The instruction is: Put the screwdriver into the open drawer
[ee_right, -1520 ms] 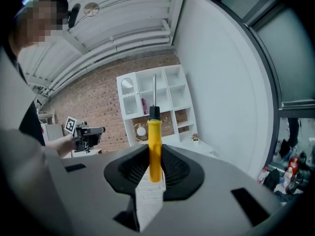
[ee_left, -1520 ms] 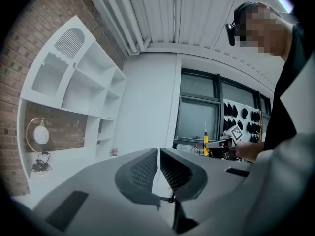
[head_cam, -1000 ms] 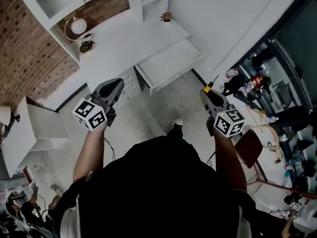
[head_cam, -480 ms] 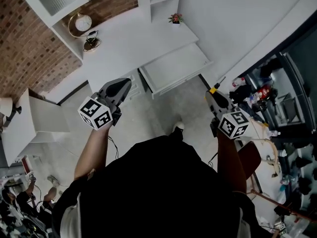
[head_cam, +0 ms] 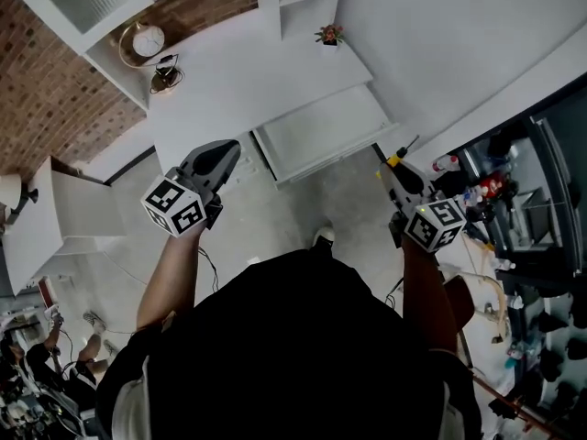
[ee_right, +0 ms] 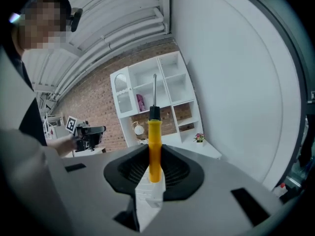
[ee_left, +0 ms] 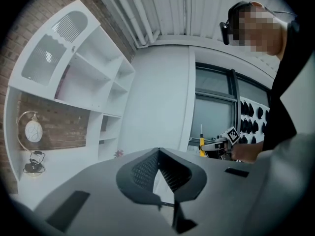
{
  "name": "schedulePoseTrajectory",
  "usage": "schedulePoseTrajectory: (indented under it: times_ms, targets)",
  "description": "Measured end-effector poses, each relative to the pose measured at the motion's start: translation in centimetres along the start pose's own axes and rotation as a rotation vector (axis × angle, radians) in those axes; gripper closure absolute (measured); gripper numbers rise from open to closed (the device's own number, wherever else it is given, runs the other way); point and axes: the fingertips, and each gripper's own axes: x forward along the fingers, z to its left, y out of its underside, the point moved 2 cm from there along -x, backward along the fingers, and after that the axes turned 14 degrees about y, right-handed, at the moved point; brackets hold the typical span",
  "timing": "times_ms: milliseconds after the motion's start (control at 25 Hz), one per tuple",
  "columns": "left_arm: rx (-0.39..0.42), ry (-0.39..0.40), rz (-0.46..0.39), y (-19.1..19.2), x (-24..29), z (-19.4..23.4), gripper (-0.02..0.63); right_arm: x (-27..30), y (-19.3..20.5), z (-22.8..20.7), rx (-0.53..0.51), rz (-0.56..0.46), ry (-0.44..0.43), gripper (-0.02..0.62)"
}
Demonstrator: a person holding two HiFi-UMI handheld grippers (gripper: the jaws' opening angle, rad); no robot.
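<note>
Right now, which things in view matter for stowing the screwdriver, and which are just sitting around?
In the job:
- screwdriver, clamped in the right tongs
- open drawer

Lying about:
- round clock and small potted plant, both on the desk
- left tongs, shut on nothing

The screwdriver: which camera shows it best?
The right gripper view: the screwdriver stands at the centre, yellow handle clamped in the right tongs, metal shaft pointing away. The head view shows only its yellow end and shaft poking past those tongs; the left gripper view shows it tiny and far off.
</note>
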Motion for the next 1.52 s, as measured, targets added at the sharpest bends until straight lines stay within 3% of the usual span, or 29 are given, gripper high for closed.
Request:
schedulePoseTrajectory:
  times_ms: [960,1520]
  targets:
    - [-0.016,-0.14,0.013,-1.5,10.3,2.7,0.588,8.8,-6.1,-10.6,-0.032,0.022,-0.189,0.511]
    - [-0.049,-0.156,0.044,-0.3,12.6,3.3,0.589,12.8,-6.2,-11.5,-0.054,0.067,-0.284,0.511]
